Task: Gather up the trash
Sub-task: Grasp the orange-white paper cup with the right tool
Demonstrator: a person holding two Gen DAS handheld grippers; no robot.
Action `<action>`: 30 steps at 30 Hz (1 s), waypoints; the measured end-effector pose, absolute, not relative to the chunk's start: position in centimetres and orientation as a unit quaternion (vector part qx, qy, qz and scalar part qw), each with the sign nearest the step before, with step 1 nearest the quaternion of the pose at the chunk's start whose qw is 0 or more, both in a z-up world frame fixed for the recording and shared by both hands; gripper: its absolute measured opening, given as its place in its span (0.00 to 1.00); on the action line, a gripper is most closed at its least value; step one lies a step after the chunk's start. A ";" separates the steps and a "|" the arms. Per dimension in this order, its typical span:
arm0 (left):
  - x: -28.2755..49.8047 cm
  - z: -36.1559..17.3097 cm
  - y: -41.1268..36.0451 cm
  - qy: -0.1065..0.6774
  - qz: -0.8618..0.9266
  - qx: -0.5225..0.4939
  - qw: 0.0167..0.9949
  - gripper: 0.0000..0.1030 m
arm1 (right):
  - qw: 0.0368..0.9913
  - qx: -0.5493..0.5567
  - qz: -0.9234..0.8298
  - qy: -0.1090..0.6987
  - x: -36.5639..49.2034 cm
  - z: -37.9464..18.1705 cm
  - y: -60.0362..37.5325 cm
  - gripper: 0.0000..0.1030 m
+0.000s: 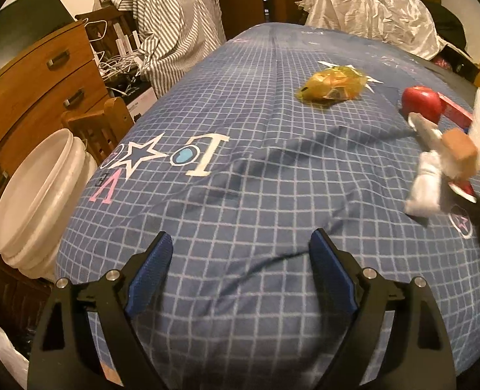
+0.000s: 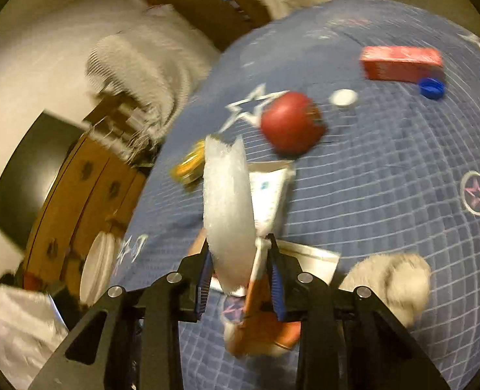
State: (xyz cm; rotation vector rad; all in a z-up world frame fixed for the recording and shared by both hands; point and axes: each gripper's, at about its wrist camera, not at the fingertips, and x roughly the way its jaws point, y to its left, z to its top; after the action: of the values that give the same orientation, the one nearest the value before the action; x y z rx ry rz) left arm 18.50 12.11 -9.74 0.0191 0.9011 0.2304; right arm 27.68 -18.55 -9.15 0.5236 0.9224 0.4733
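Though blurred, right hand-held gripper (image 2: 240, 279) clamps white trash (image 2: 228, 204); left hand-held gripper (image 1: 240, 273) gapes.

A blue checked bedspread (image 1: 240, 149) printed with white stars and letters is spread across the bed. A round red apple (image 1: 422, 102) is seen lying on it, with a red rectangular carton (image 2: 401, 63) behind. A wooden chest of drawers (image 1: 38, 81) is placed at the left, and a grey-and-white striped cloth (image 1: 175, 26) is draped nearby.
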 end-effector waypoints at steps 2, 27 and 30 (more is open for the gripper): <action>18.0 -9.4 11.8 0.431 0.108 0.010 0.896 0.81 | 0.838 0.230 0.234 0.436 27.6 -8.8 -17.8 0.36; 16.9 -9.6 9.3 0.434 0.093 0.029 0.895 0.82 | 0.885 0.235 0.053 0.398 16.3 -11.2 -26.9 0.77; 16.8 -9.7 9.0 0.437 0.090 0.032 0.894 0.82 | 0.917 0.182 0.063 0.349 15.1 -8.4 -25.5 0.82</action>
State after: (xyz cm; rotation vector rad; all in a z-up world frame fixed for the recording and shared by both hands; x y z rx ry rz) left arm 16.82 9.00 -9.74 0.0664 0.9062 0.1857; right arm 15.13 -25.52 -8.40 0.3745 0.7180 0.1298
